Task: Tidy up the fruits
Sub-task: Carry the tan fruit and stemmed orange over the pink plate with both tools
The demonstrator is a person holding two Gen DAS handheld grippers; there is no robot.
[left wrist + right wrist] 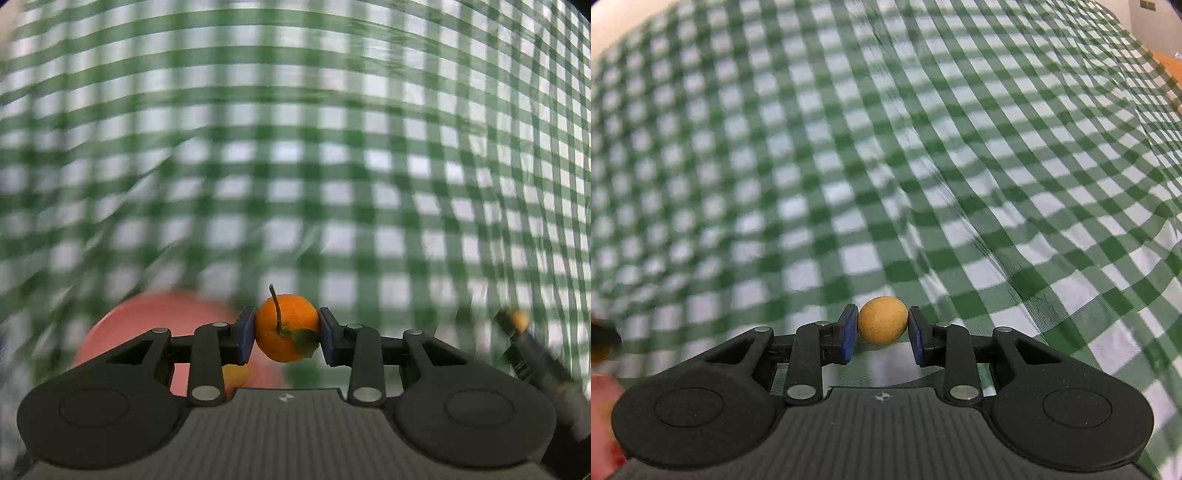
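Green-and-white checked cloth (295, 147) covers the whole surface, wrinkled and motion-blurred in both wrist views; a strip of pale wall shows at the far edge in the right view, and little else of the room can be made out. Below the left gripper (287, 328) sits a round pink plate (155, 321), with what looks like a yellowish fruit (234, 374) already on it. That gripper is clamped on a small orange mandarin with a stem and green leaf (286, 326), held above the cloth just beside the plate. The right gripper (882, 326) is closed around a smaller, matte tan-orange round fruit (882, 320), also lifted clear. Judging from this, sorting is under way: two fruits are in hand and not yet set down.
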